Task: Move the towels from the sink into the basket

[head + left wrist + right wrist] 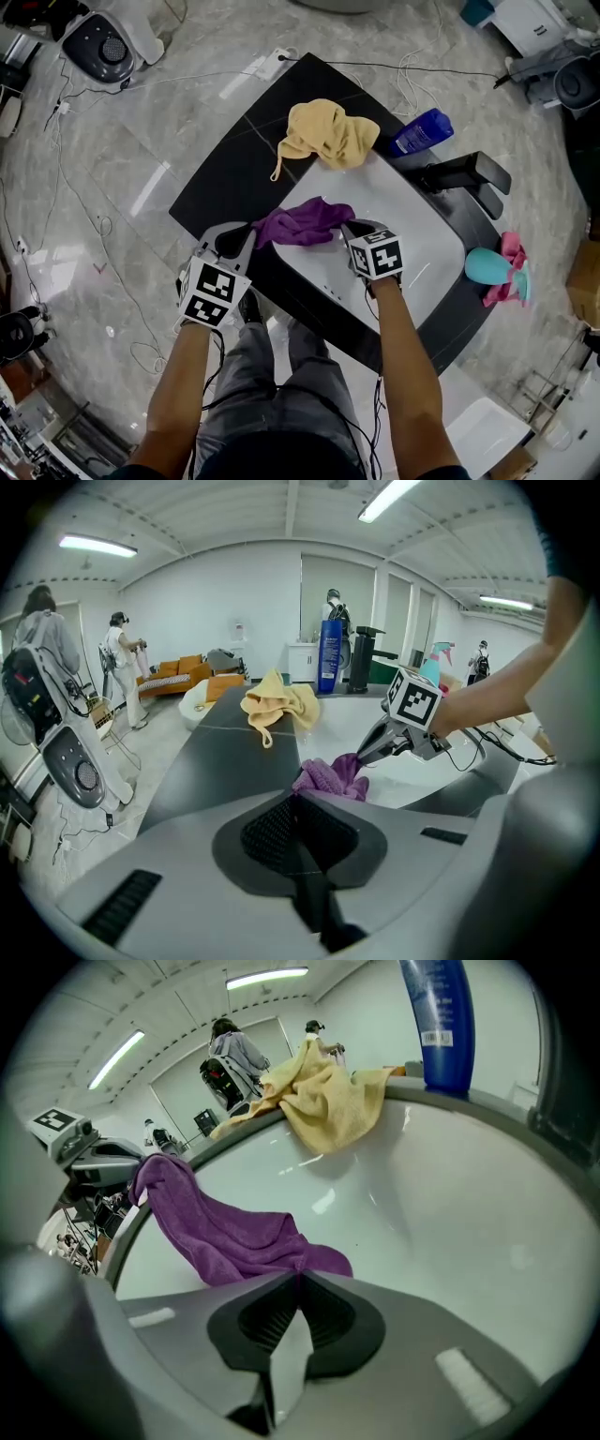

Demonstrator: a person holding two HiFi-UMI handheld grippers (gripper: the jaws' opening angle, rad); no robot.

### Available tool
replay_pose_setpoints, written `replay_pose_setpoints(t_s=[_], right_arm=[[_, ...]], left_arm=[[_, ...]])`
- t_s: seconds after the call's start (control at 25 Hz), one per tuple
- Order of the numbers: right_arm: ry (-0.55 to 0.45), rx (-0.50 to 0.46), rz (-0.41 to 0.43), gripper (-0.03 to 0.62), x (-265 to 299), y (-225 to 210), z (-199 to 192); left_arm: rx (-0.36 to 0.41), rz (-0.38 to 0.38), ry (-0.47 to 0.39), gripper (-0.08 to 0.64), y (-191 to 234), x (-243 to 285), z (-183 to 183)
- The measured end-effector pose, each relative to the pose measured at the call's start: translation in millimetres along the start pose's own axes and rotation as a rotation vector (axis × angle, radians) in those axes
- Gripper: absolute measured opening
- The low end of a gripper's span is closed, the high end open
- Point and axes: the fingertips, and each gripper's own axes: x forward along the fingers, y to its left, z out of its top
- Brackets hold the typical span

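A purple towel (302,223) hangs stretched between my two grippers over the near-left corner of the white sink (417,239). My left gripper (255,236) is shut on its left end, and in the left gripper view the cloth (330,776) bunches right at the closed tips (296,794). My right gripper (349,230) is shut on the other end, where the purple towel (225,1227) runs out from the closed tips (300,1274) toward the left gripper. A yellow towel (326,133) lies crumpled on the sink's far rim. No basket is in sight.
The sink sits in a dark counter (234,173). A blue bottle (422,131) and a black faucet (469,173) stand at the far right rim. A teal spray bottle (489,266) with a pink cloth (511,272) is at the right. Cables trail on the marble floor (112,234).
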Motion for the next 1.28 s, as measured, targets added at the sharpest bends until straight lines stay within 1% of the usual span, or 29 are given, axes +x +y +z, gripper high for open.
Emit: replay_pose_setpoints(t_s=[0.28, 0.56, 0.92, 1.28], right_arm=[[-0.109, -0.021, -0.036, 0.021, -46.5, 14.0, 36.6], [-0.240, -0.046, -0.080, 0.021, -107.4, 35.7, 79.3], [-0.393, -0.079, -0.136, 0.020, -194.7, 67.9, 123.3], [-0.569, -0.081, -0.174, 0.020, -284.5, 111.9, 151.5]], left_arm=[[0.009, 0.032, -0.067, 0.014, 9.3, -27.4, 24.6], [0.015, 0.079, -0.133, 0.014, 25.8, -71.3, 55.7], [0.030, 0.113, -0.240, 0.014, 39.8, -137.9, 98.9], [0.056, 0.125, -0.355, 0.014, 38.1, -212.8, 141.2]])
